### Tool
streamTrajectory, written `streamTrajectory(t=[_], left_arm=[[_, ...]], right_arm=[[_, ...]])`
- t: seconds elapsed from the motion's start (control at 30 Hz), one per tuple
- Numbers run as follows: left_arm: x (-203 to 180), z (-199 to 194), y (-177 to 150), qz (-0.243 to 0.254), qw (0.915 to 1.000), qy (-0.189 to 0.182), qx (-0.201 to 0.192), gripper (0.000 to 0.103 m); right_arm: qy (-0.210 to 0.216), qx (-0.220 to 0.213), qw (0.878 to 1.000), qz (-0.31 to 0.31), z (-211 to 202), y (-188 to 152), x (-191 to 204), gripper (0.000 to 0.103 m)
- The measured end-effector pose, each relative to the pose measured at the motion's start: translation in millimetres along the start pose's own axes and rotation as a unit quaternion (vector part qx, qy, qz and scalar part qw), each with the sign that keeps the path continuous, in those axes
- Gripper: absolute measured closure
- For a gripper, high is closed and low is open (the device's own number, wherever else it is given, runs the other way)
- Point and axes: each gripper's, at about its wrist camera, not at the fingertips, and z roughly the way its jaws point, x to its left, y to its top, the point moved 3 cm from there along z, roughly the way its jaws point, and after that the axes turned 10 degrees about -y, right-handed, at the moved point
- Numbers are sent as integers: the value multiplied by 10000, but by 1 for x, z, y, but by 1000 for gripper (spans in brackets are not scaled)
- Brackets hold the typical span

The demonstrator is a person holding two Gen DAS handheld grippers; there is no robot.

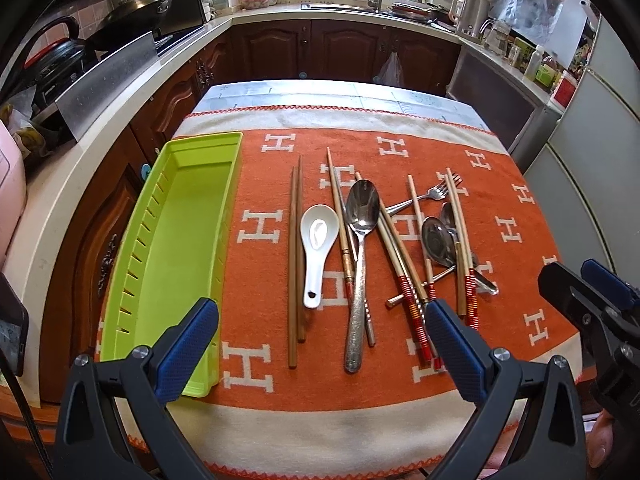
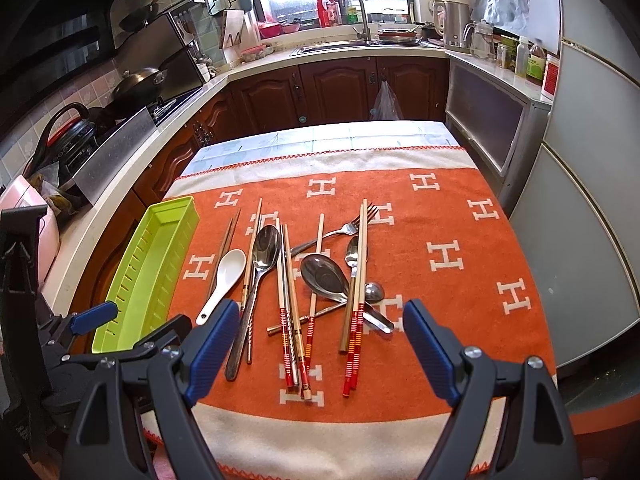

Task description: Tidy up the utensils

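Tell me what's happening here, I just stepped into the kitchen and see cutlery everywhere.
A person holds a gripper in each hand above a table covered by an orange blanket. The left gripper and right gripper are both open and hold nothing. Chopsticks, metal spoons, a fork and a white ceramic spoon lie loose on the blanket. The green tray at the left has nothing in it, so sorting hasn't begun.
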Motion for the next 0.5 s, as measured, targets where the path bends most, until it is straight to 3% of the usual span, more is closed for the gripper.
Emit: streamTrajectory(t=[0.5], left_arm=[[-9, -18, 4, 208, 9993, -38, -306, 1]], right_arm=[[1, -64, 9995, 302, -7, 2, -22, 19]])
